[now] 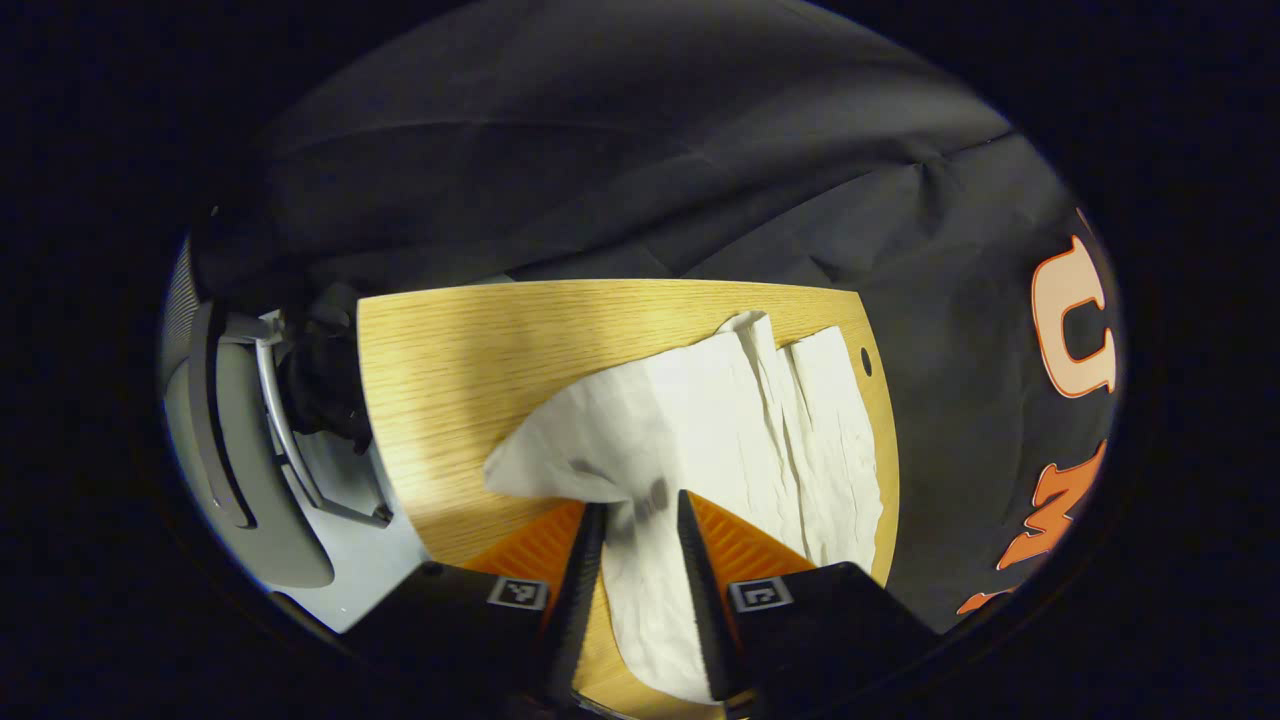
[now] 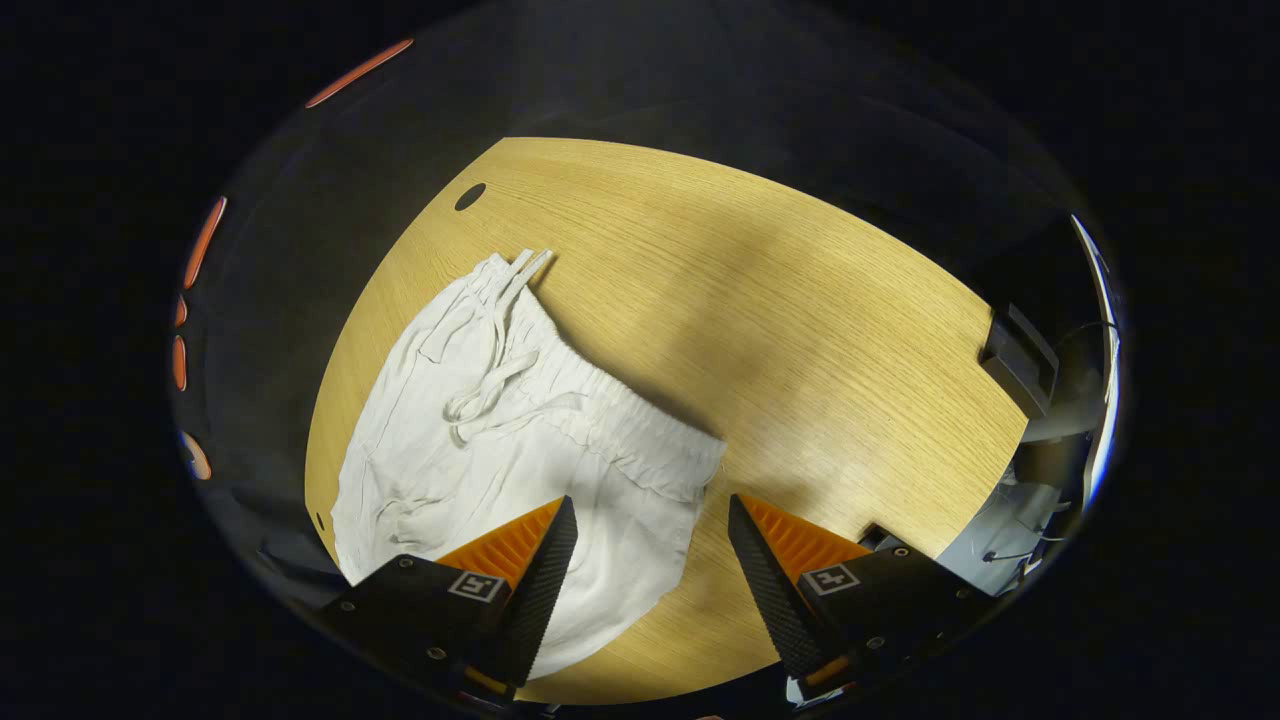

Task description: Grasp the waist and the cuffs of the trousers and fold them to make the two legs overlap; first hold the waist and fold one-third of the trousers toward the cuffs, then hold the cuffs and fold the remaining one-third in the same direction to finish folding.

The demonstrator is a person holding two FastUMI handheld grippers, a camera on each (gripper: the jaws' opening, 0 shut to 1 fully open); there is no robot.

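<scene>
Out at the left edge of my left gripper view sits a grey chair point(image 1: 240, 450) on a pale floor, just off the near-left corner of the wooden table point(image 1: 450, 370). On that table lie the white trousers point(image 1: 700, 420), spread toward the right side of the board with the two legs running away from me to the far edge, side by side and touching, a crease between them. A small dark hole point(image 1: 866, 362) in the tabletop shows just right of the far leg ends. My left gripper point(image 1: 640, 512) has its jaws narrow, with a strip of the white cloth running between the two fingers; the cloth rises off the table there in a lifted fold, though I cannot tell for sure that both fingers press on it. In my right gripper view the trousers point(image 2: 520, 440) lie on the left half of the table point(image 2: 800, 330), their gathered waistband point(image 2: 620, 400) running across them and the drawstring point(image 2: 490, 385) looped over the cloth left of it. My right gripper point(image 2: 652, 520) stands wide, its left finger over the near cloth, its right finger over bare wood, holding nothing. A dark box point(image 2: 1020, 360) sits at the table's right edge.
</scene>
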